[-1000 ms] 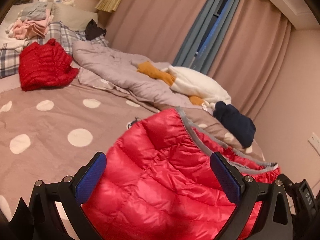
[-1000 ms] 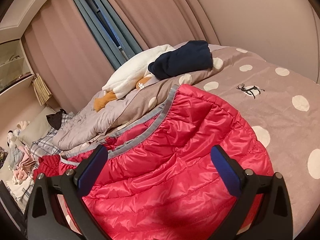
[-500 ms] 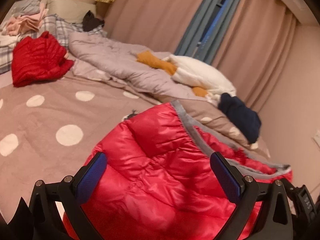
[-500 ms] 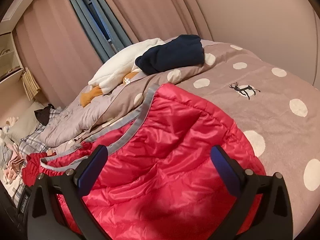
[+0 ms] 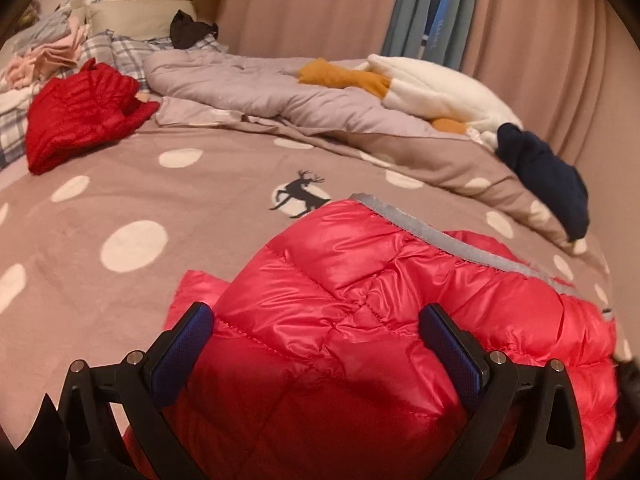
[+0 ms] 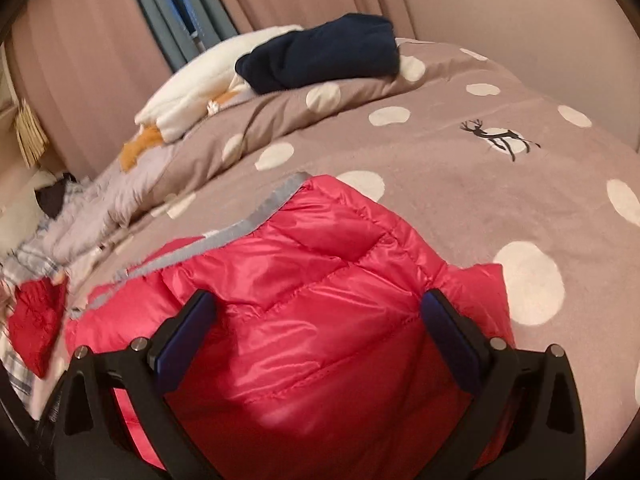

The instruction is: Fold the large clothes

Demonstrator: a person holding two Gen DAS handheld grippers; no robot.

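A shiny red puffer jacket (image 5: 360, 300) with a grey trimmed hem (image 5: 440, 240) lies bunched on the dotted brown bedspread (image 5: 160, 200). My left gripper (image 5: 320, 344) is open, its blue-padded fingers (image 5: 188, 344) spread wide over the jacket's near part. In the right wrist view the same jacket (image 6: 320, 280) fills the lower middle. My right gripper (image 6: 320, 332) is also open, with the padding bulging between the fingers (image 6: 452, 332). Neither gripper pinches any cloth that I can see. The jacket's near edge is hidden below both frames.
A second red jacket (image 5: 80, 112) lies crumpled at the far left by plaid pillows. A grey quilt (image 5: 248, 84), a white and orange plush (image 5: 440, 92) and a folded navy garment (image 5: 552, 184) line the far side. Curtains (image 5: 320, 8) and a wall (image 6: 540, 20) close in behind.
Both views have swung and dropped closer to the jacket. The jacket covers less of the bedspread, and a deer print now shows beyond it in the left view. Fingers stay wide apart.
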